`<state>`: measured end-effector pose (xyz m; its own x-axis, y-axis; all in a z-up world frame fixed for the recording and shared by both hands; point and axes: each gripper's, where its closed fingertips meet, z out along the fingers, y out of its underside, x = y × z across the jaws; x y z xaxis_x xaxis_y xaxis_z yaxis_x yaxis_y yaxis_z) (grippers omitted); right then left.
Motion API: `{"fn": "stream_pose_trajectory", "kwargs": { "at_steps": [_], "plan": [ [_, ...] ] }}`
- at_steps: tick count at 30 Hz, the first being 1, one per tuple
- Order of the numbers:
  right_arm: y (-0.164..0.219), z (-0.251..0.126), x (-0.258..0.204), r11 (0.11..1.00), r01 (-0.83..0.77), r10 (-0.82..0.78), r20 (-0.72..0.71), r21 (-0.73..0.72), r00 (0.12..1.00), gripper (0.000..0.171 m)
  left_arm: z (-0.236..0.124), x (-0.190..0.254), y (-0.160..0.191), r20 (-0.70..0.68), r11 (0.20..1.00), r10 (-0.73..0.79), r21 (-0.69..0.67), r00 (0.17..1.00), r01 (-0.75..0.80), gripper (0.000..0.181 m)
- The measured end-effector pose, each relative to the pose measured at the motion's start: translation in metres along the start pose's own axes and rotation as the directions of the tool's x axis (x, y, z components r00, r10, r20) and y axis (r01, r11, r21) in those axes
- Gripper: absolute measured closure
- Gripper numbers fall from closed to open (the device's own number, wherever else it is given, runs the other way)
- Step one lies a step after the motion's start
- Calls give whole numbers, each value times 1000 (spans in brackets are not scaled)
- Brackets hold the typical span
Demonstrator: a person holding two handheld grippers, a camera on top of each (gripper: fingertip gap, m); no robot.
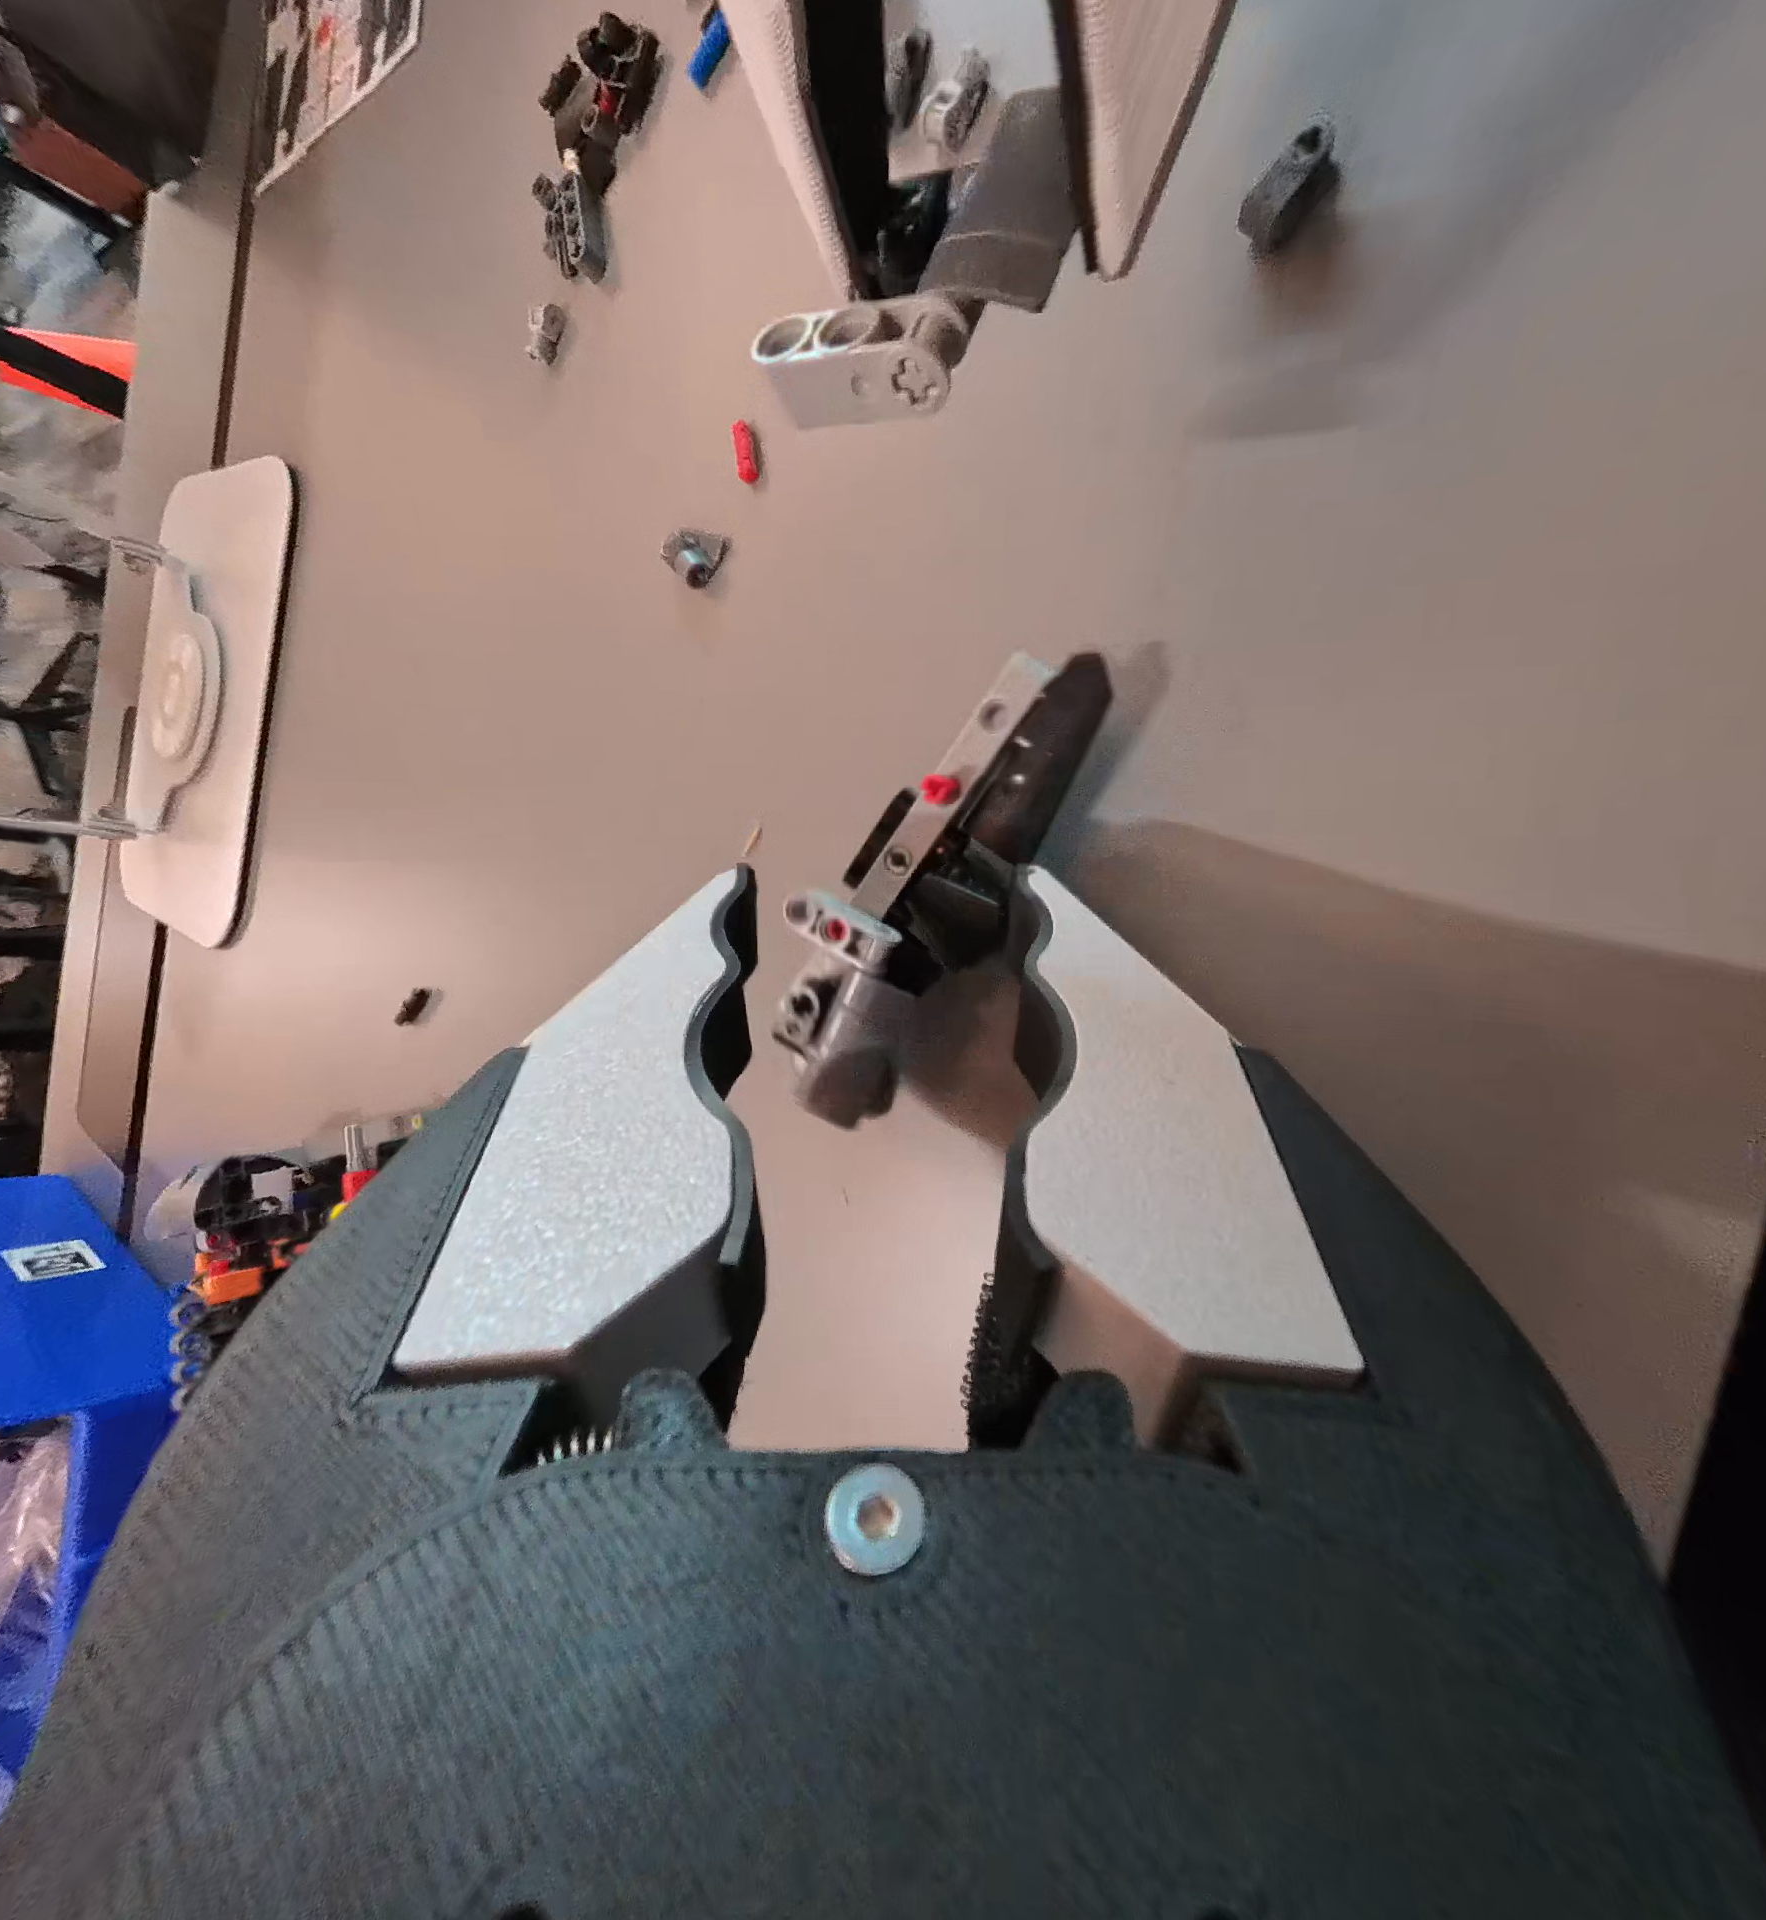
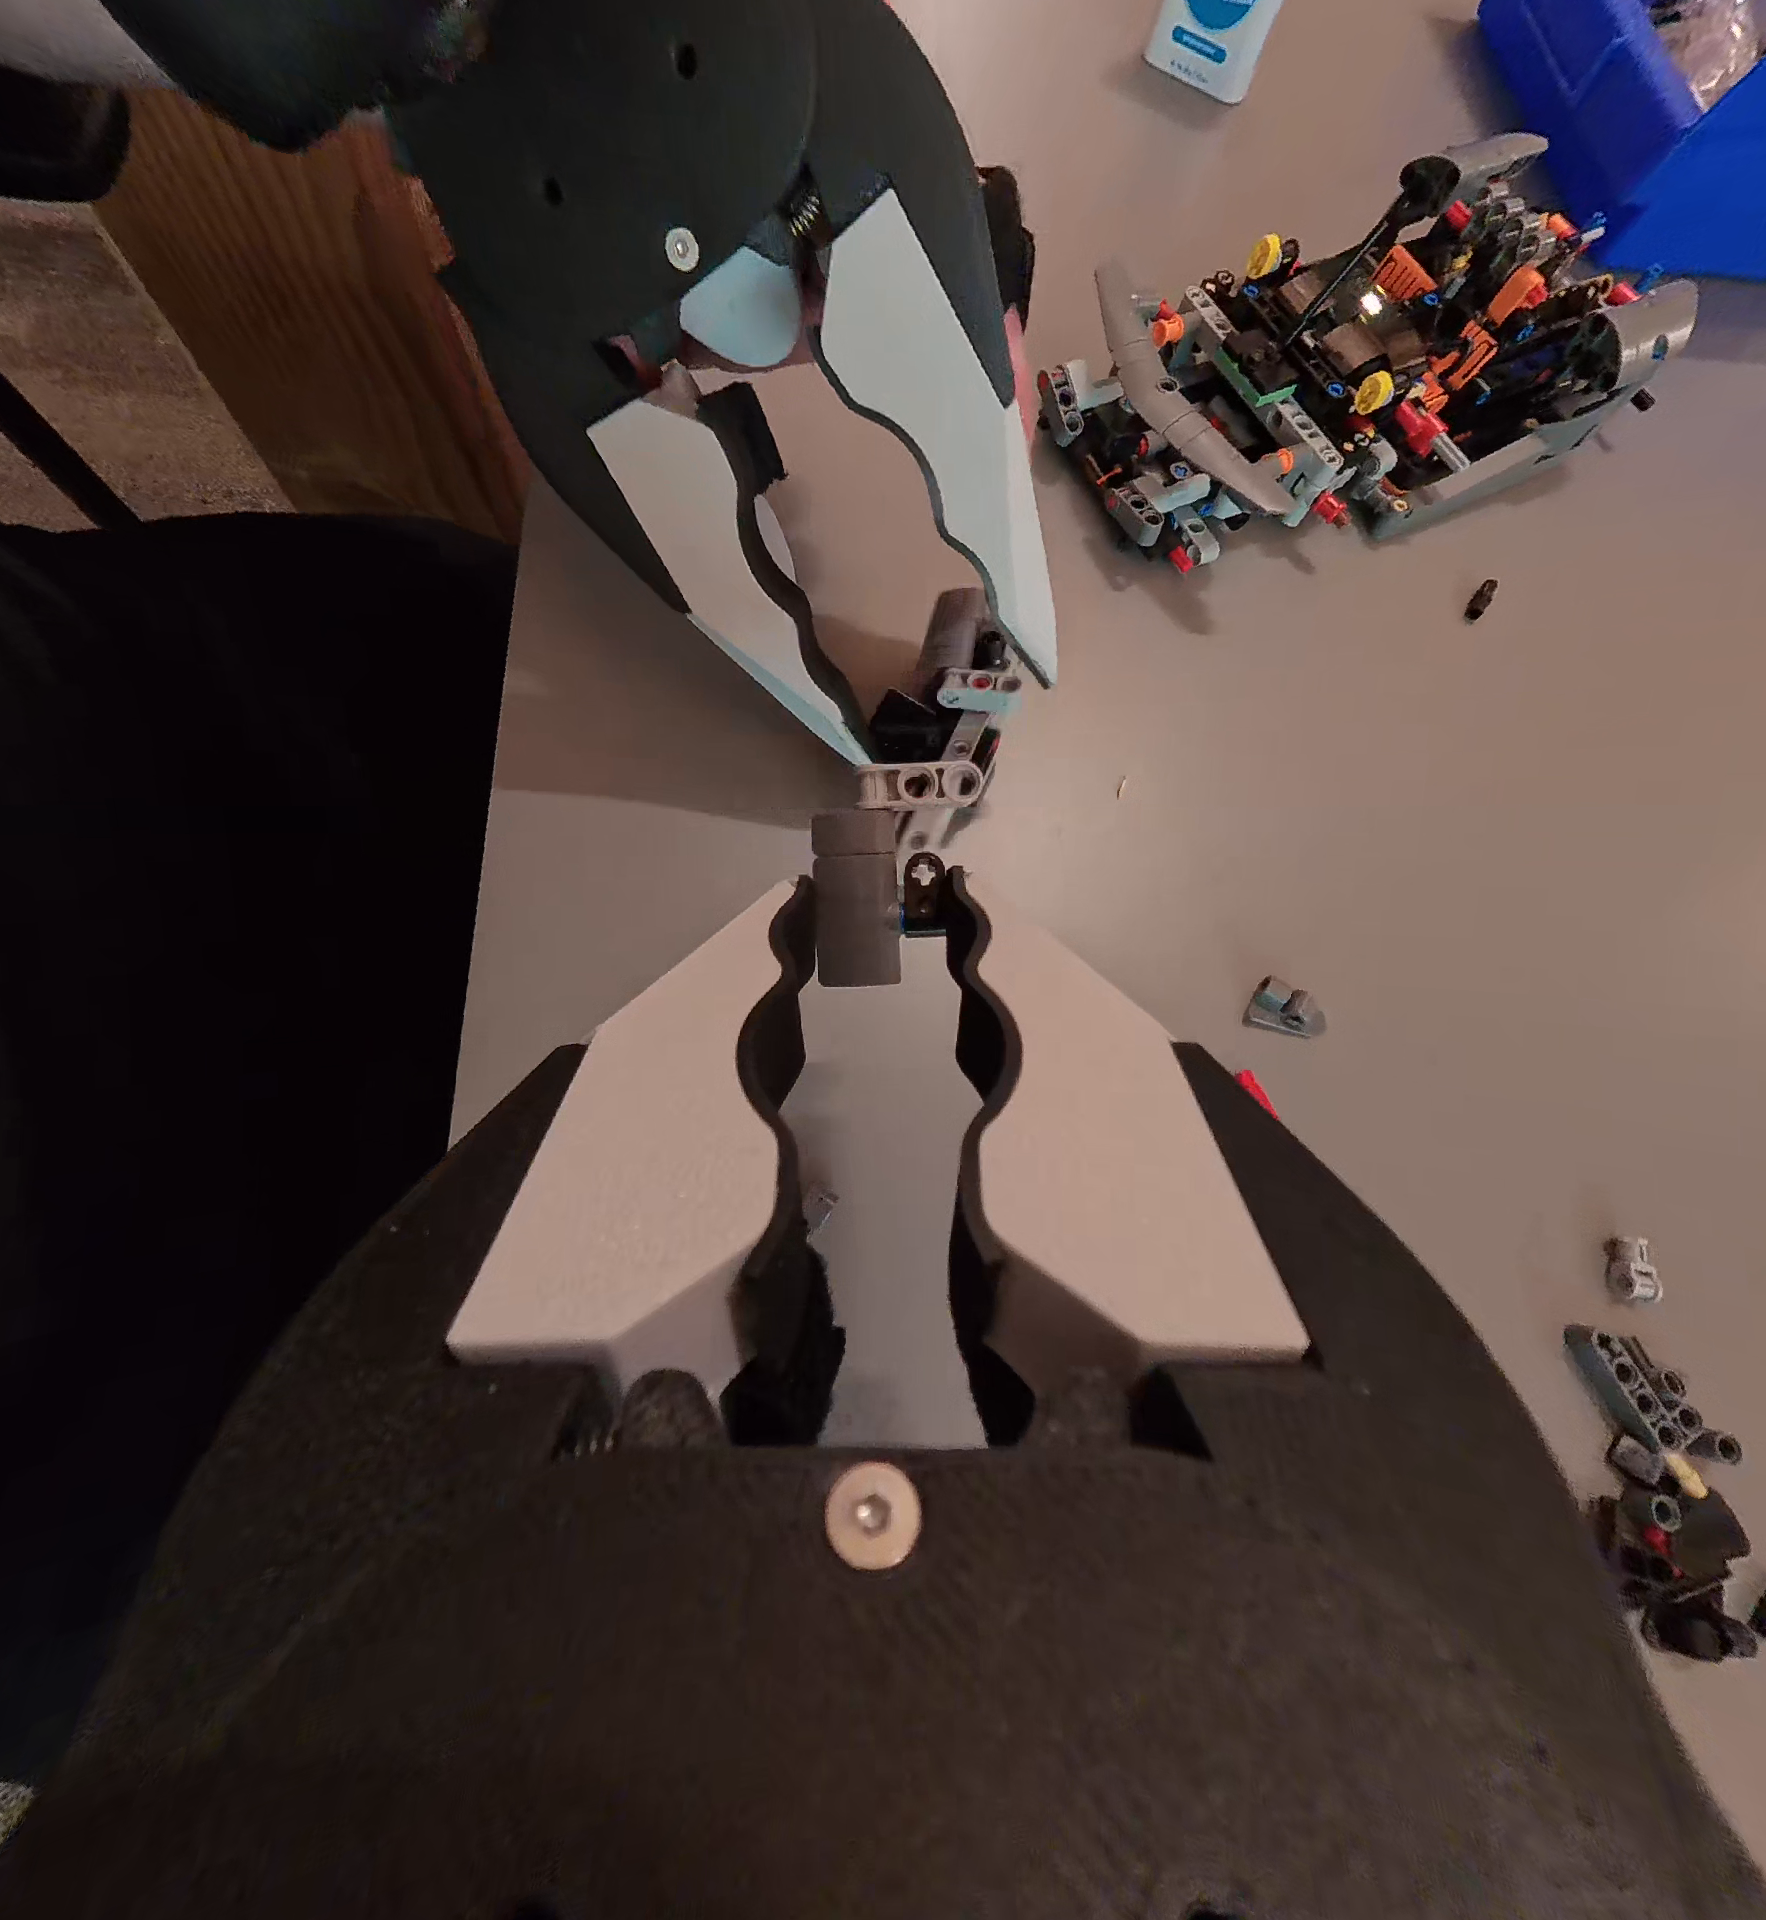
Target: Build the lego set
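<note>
The long grey-and-black lego sub-assembly (image 2: 946, 717) is grasped at opposite ends above the grey desk (image 2: 1274, 831) by the left tongs (image 2: 952, 717) and right tongs (image 2: 874, 894), seemingly steadied for joining.

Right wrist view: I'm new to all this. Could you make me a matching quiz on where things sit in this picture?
Things:
1. white plastic bottle with a blue label
2. blue plastic bin
3. partly built multicoloured lego vehicle
4. dark grey lego cylinder

Places:
A. between the right gripper's fingers
B. top right corner
C. top edge, left of the bin
D. upper right, below the bottle and bin

Pairs: 1-C, 2-B, 3-D, 4-A
</note>
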<state>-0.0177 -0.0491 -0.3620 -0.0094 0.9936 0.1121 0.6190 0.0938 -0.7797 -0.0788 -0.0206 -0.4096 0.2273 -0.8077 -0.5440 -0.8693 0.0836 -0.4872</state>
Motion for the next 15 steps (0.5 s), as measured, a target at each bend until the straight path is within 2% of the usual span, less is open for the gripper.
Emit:
{"fn": "stream_pose_trajectory", "kwargs": {
  "at_steps": [7, 15],
  "plan": [
    [6, -10, 2, 1000, -17, 18, -16, 23, 1000, 149, 13, -7, -9, 64, 1000, -2, -18, 998, 3, 133],
    [11, -16, 5, 998, -34, 35, -18, 48, 999, 149, 14, -10, -3, 84, 999, -30, -38, 996, 33, 135]
  ]
}}
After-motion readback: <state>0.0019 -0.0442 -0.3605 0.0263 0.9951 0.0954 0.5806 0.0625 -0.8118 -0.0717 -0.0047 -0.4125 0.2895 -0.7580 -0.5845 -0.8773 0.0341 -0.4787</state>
